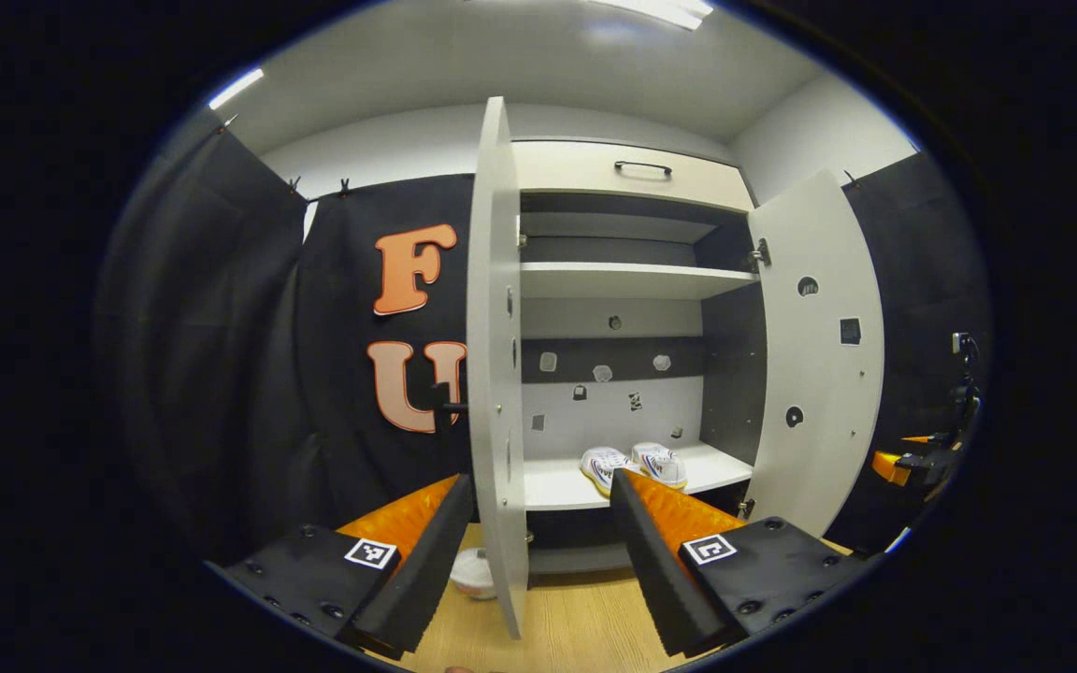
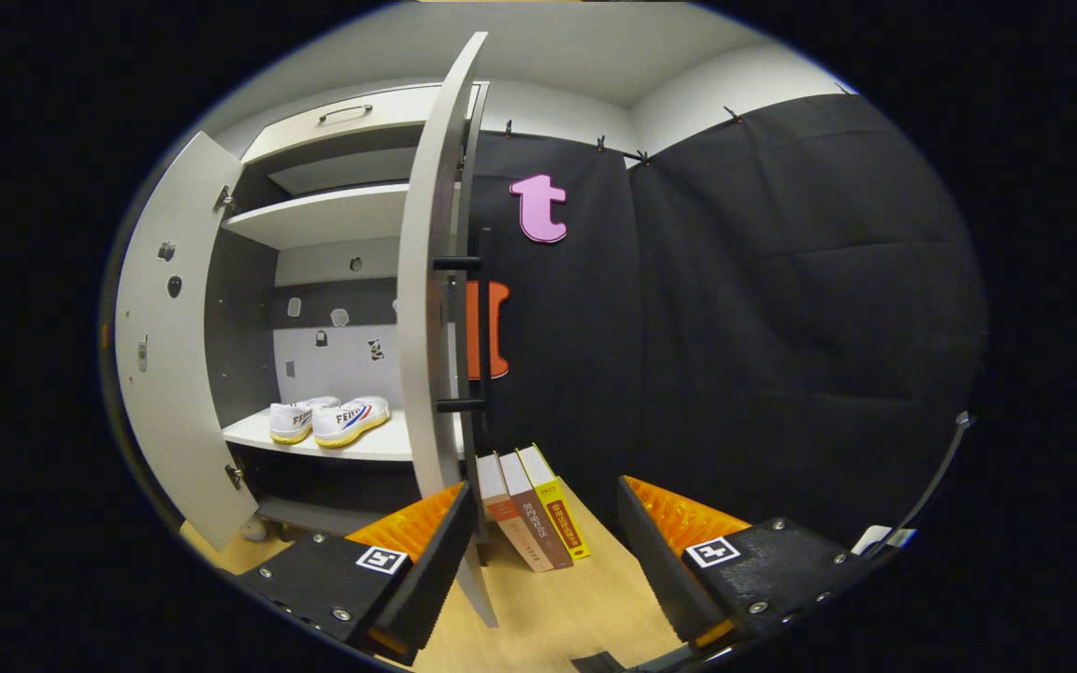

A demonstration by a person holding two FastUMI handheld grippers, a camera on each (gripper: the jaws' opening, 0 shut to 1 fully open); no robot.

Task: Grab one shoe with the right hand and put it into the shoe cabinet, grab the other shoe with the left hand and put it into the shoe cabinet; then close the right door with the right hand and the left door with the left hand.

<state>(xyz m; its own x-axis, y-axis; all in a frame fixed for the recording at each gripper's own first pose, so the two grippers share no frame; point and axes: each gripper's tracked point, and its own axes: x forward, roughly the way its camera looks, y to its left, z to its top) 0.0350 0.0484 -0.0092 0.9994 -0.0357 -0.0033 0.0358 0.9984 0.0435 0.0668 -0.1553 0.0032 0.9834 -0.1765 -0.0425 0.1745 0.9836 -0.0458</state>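
The shoe cabinet [image 1: 627, 280] stands with both doors swung open. Two white shoes with yellow soles [image 1: 634, 465] [image 2: 328, 421] sit side by side on its lower shelf. In the left gripper view the left door [image 1: 496, 374] is edge-on, just ahead of my left gripper [image 1: 540, 481], which is open and holds nothing; the door's edge lines up between its fingers. The right door [image 1: 814, 355] hangs open beyond. In the right gripper view the right door [image 2: 426, 308] with its black handle [image 2: 459, 332] is edge-on just ahead of my open, empty right gripper [image 2: 546, 486].
Three books [image 2: 534, 509] lean on the wooden floor against the black cloth beside the right door. A white round object [image 1: 473, 572] lies on the floor under the cabinet front. A drawer with a black handle [image 1: 641, 168] tops the cabinet. The other gripper [image 1: 912, 463] shows at far right.
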